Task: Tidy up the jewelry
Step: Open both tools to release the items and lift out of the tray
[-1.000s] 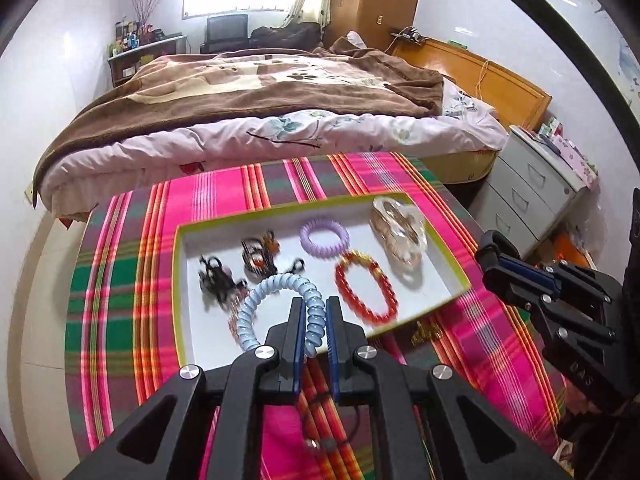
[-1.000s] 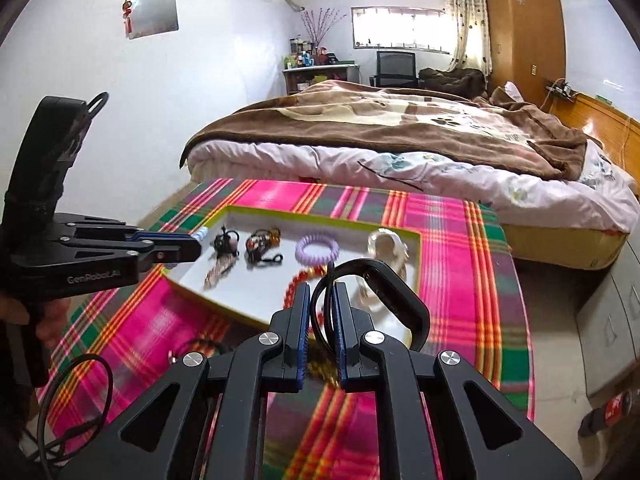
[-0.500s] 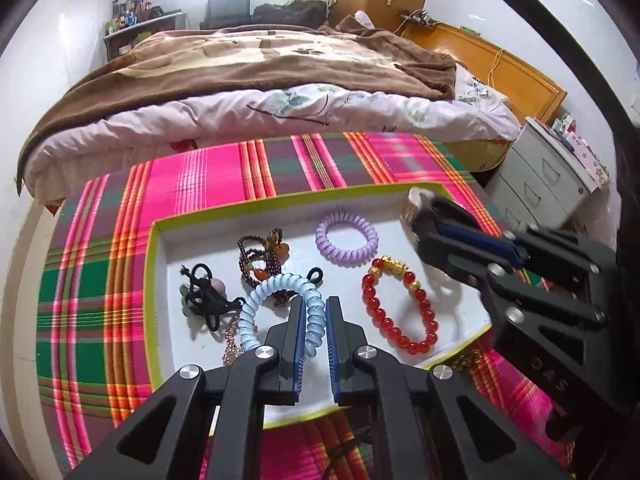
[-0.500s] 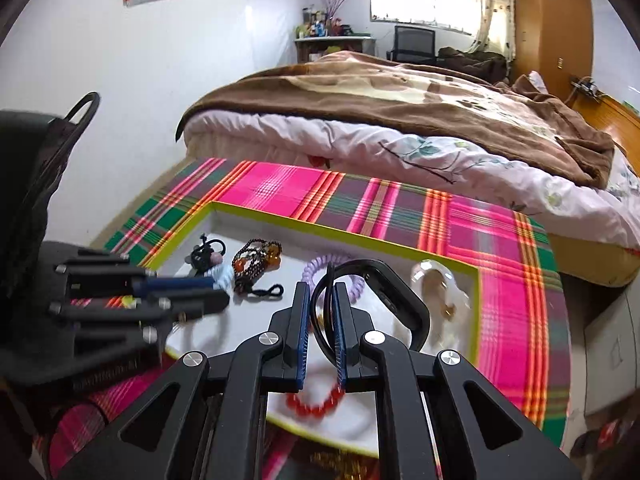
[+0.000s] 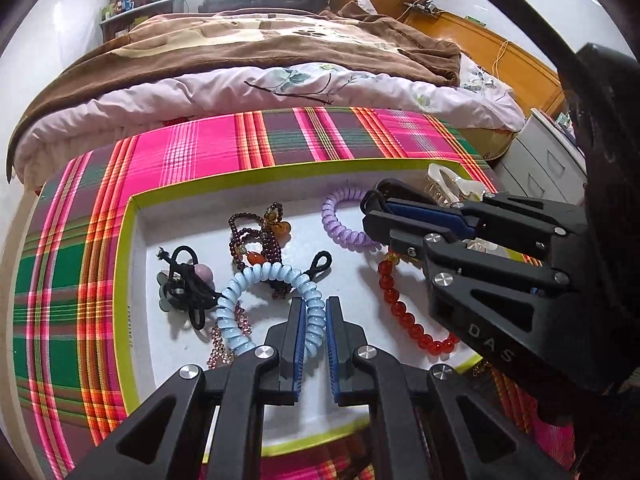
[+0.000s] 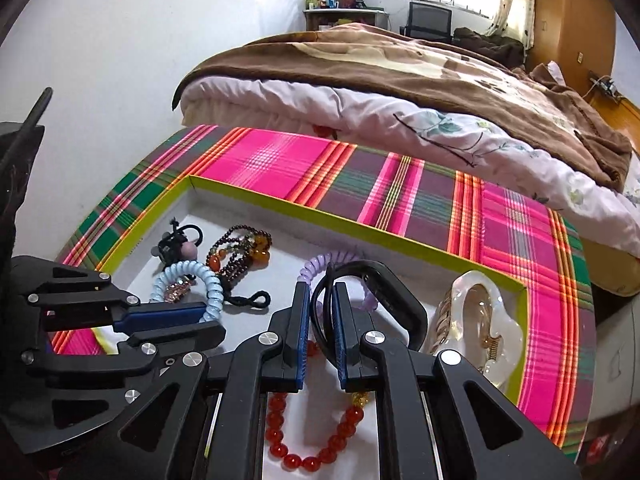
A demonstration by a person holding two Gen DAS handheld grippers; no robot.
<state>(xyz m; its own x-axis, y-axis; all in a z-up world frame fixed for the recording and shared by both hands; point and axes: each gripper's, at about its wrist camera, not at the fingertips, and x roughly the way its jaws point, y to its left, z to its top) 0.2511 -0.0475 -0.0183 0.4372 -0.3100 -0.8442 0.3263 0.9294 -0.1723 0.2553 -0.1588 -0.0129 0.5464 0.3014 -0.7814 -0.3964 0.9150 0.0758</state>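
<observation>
In my left claw I see a pale blue spiral coil hair tie pinched upright, looping up-left of the tips. My right claw pinches a black rubbery band, arching up-right. Below both lies the white, lime-rimmed shallow tray holding a red bead bracelet.

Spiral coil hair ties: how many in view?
2. The blue coil tie is pinched in the left gripper above the tray. The purple coil tie lies in the tray, partly hidden behind the right gripper. More may be hidden.
</observation>
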